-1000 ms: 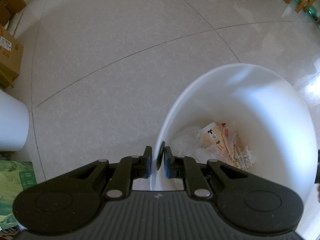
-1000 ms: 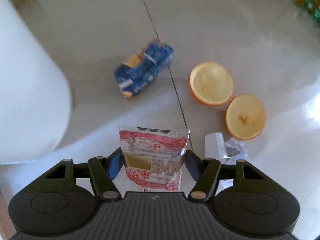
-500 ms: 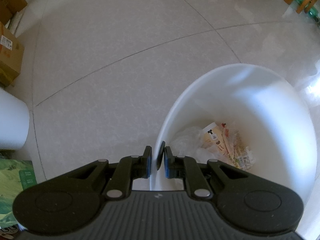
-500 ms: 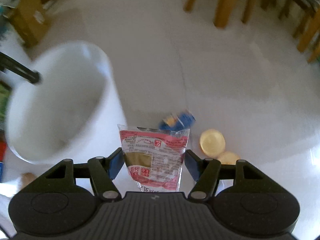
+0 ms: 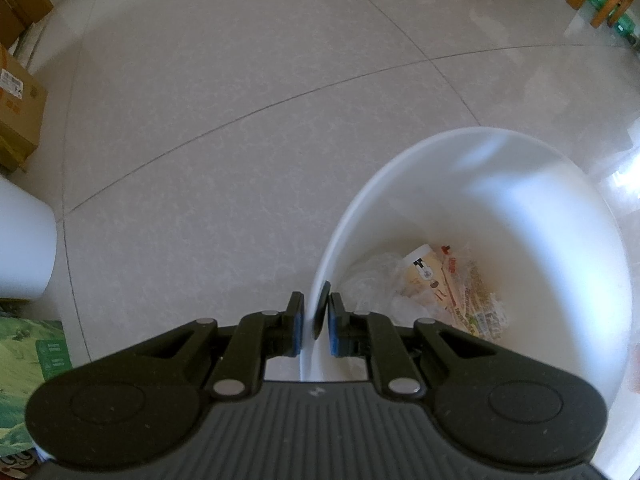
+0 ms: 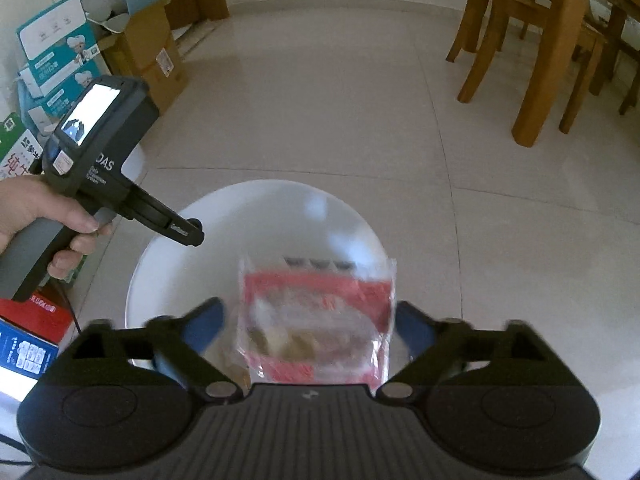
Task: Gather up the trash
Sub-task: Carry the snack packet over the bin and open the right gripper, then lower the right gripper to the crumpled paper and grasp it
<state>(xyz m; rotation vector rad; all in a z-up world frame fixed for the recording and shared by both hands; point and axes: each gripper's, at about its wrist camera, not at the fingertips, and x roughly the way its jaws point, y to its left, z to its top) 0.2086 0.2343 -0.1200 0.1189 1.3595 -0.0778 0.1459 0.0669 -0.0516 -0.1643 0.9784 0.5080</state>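
In the left wrist view my left gripper (image 5: 314,312) is shut on the near rim of the white trash bin (image 5: 540,208), one pad outside and one inside. Several wrappers (image 5: 452,284) lie at the bin's bottom. In the right wrist view my right gripper (image 6: 312,320) hangs over the bin (image 6: 260,232) with its blue pads spread wide. The red-and-clear snack packet (image 6: 316,312) is blurred between them, apart from the left pad. A hand (image 6: 32,208) holds the left gripper (image 6: 188,234) at the bin's left rim.
Cardboard boxes (image 6: 152,52) and printed cartons (image 6: 60,52) stand at the left wall. Wooden chair and table legs (image 6: 536,80) rise at the right. A white container (image 5: 20,240) sits left of the bin on the tiled floor.
My right gripper has risen from the floor litter to above the bin and its jaws have spread, loosening the packet. The left gripper keeps its hold on the rim.
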